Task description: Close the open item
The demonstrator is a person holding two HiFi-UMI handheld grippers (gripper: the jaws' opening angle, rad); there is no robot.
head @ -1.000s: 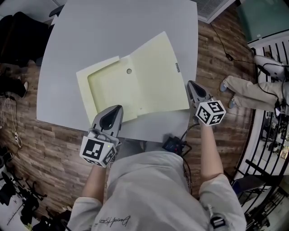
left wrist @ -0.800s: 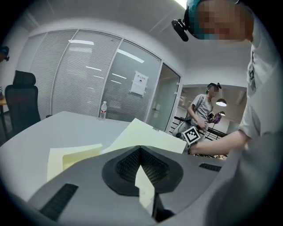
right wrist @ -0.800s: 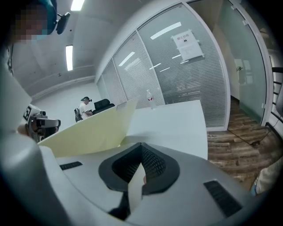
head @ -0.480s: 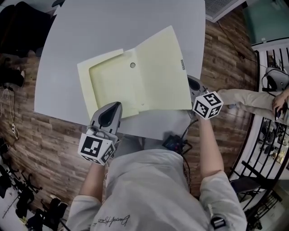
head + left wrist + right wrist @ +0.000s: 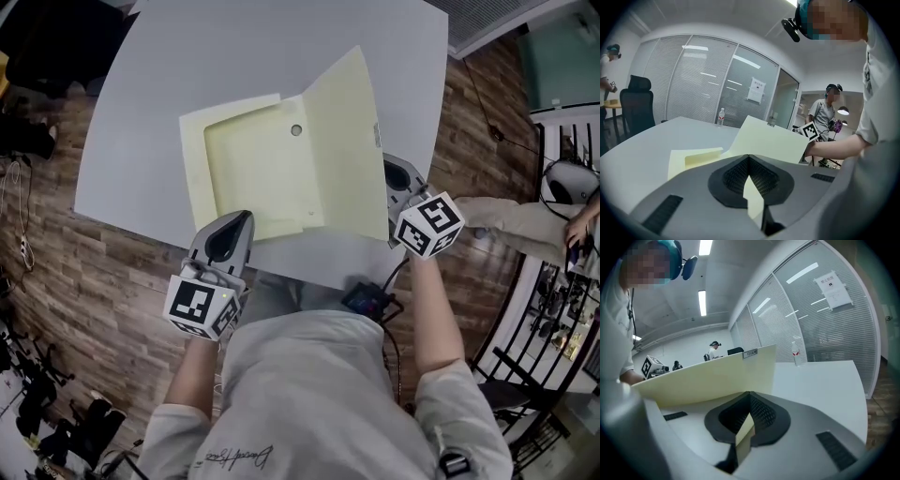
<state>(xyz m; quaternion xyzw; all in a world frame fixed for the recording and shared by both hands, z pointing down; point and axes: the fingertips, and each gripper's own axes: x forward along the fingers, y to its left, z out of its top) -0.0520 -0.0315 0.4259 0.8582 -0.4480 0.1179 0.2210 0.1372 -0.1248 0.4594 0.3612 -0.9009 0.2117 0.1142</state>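
Fingers of my right gripper pinch the free edge of the half-raised folder, its fold running away from me on their left, while my left gripper seems clamped on the near edge.

The folder is showing a pale yellow, matt face, smooth like thin card or plastic sheet; which of the two cannot be told. The counter is looking smooth and matt grey, giving only a soft sheen. The floor is showing grained wood planks. The left gripper and right gripper are wearing smooth matt grey plastic shells, their jaws lined with black ribbed pads. The person's shirt is lying as soft light cloth.
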